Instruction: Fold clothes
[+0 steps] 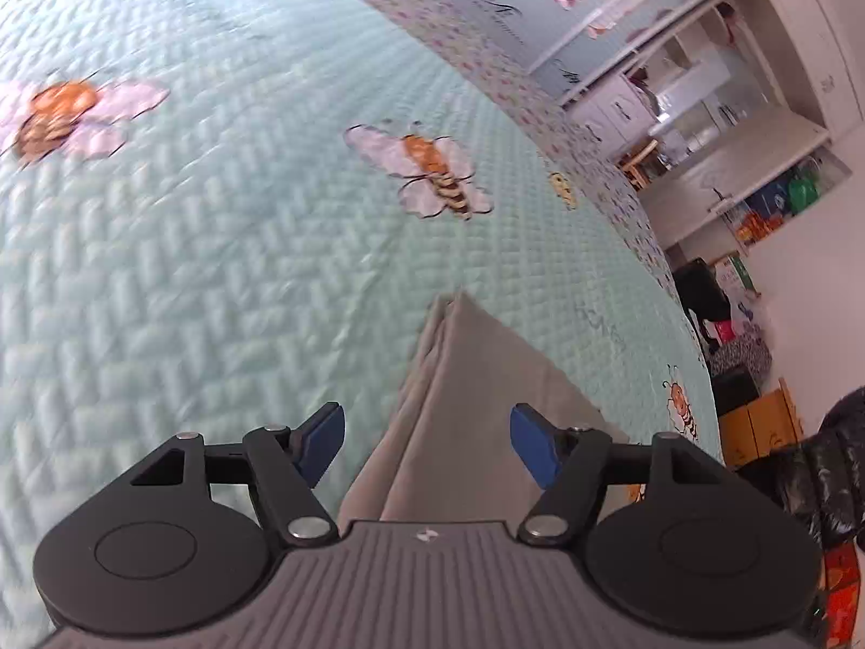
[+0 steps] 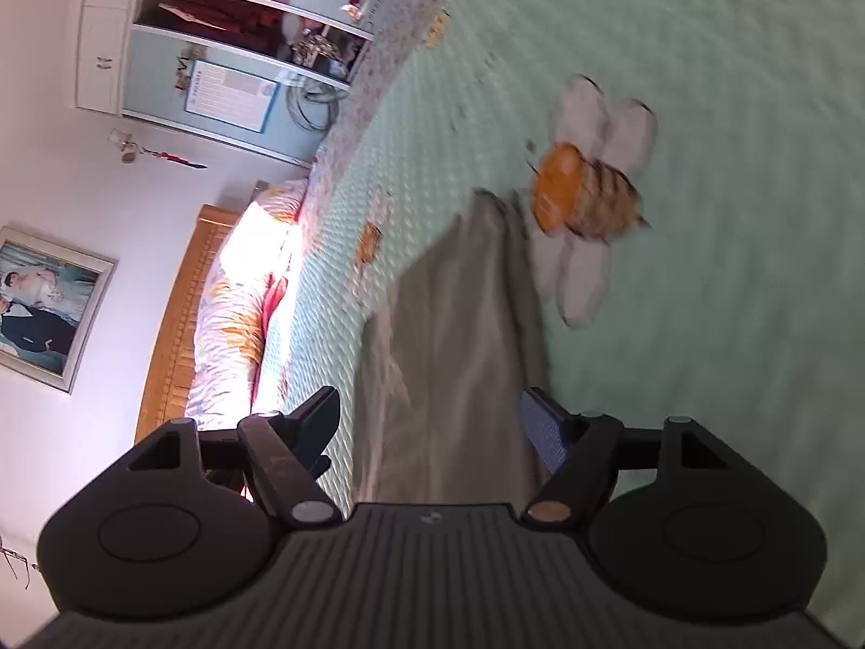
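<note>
A beige garment (image 1: 465,405) lies folded in flat layers on the mint quilted bedspread (image 1: 216,249), one corner pointing away from me. My left gripper (image 1: 427,441) hovers over its near part, open, blue pads (image 1: 532,446) apart and touching no cloth. In the right wrist view the same beige garment (image 2: 459,335) stretches ahead as a long strip. The right gripper (image 2: 432,430) is also open above it, with nothing between its fingers (image 2: 543,435).
The bedspread carries embroidered bees (image 1: 432,170) and ends at a floral border (image 1: 486,48). Beyond the bed edge stand shelves and boxes (image 1: 757,216). A dark puffy sleeve (image 1: 822,465) shows at right. A pillow roll (image 2: 232,313) and a wooden headboard (image 2: 178,324) lie left in the right wrist view.
</note>
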Demonstrator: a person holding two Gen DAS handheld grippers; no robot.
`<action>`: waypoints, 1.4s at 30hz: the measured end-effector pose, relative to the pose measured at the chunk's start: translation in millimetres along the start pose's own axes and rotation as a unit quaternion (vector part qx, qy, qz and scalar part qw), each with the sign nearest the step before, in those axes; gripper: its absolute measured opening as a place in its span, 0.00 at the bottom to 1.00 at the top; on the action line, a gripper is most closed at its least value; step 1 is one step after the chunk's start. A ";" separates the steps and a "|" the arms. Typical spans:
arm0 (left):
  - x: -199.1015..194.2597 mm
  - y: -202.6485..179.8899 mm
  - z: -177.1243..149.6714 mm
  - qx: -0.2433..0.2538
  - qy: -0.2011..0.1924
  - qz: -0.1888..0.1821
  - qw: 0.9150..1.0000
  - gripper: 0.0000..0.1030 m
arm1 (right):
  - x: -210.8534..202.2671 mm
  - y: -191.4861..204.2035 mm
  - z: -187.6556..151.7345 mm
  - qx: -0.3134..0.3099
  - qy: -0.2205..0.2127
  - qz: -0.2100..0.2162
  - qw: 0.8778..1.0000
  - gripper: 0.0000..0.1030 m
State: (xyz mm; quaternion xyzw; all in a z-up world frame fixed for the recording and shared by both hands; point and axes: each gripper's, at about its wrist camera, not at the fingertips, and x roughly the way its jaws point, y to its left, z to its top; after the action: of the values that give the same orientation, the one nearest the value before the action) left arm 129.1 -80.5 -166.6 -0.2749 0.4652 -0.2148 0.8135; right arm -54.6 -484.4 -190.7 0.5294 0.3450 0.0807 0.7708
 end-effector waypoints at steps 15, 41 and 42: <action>27.8 9.3 -27.8 -0.028 0.087 -0.053 0.994 0.84 | 27.5 -12.3 -30.5 0.010 0.049 0.034 0.998 0.74; 73.6 -2.3 -24.4 -0.005 0.219 -0.105 0.970 0.28 | 45.8 -31.9 -22.6 0.054 0.109 0.079 0.989 0.14; 71.5 -5.1 -25.0 0.000 0.216 -0.103 0.971 0.27 | 45.2 -30.7 -23.4 0.050 0.106 0.077 0.990 0.14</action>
State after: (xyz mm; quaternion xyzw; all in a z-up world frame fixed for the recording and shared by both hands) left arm 140.7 -133.8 -219.4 -0.2686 0.5992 -0.3521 0.6669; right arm -42.6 -457.5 -242.5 0.5809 0.3867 0.1784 0.6937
